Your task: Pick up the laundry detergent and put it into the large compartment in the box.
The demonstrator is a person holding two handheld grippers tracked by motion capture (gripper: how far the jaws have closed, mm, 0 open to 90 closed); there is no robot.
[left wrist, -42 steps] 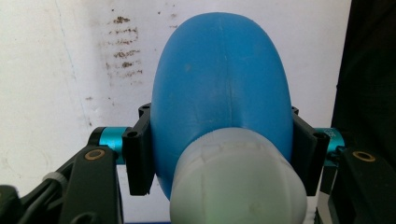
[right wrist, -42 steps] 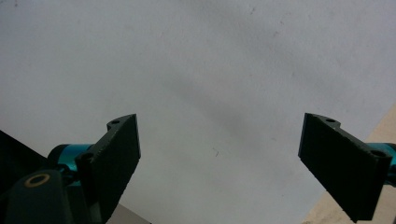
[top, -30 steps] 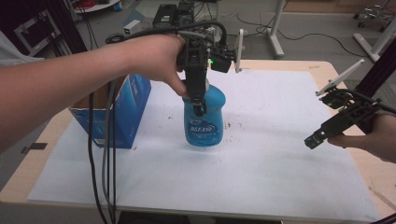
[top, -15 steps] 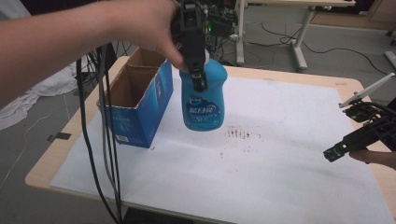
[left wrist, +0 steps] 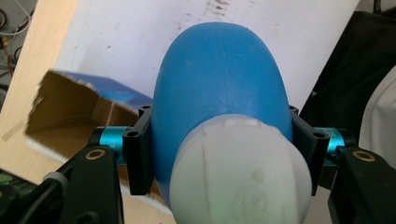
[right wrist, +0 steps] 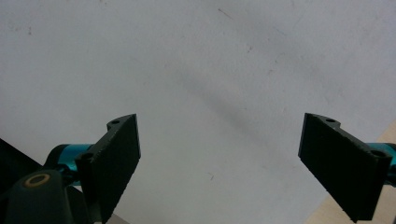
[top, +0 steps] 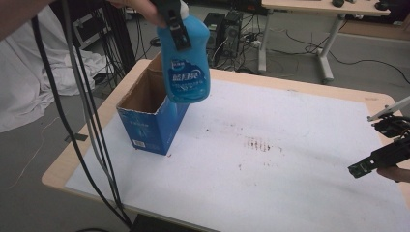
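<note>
The left gripper (left wrist: 219, 154) pinches a blue bottle (top: 186, 60) by its shoulders, one black jaw pressed on each side just below the white cap (left wrist: 240, 172). In the high view the bottle hangs in the air at the upper middle-left of the frame, upright with a slight tilt, its front label printed in white on blue. It is plump and rounded, wider at the bottom than at the neck.

Directly below and a little left of the bottle stands an open blue cardboard box (top: 145, 113), flaps up, brown inside, close to the left edge of the table (top: 87, 159). A white sheet (top: 290, 159) covers most of the tabletop; its middle and right parts lie bare apart from some dark reddish smudges (top: 258, 144).

The right gripper (right wrist: 219, 161) sits at the right edge of the high view, low over the sheet, well apart from bottle and box. Its jaws are spread wide with nothing between them.

The left gripper view looks down past the cap onto the box's open mouth (left wrist: 79, 112). The right gripper view looks onto plain white sheet and a sliver of wooden table edge at lower right.
</note>
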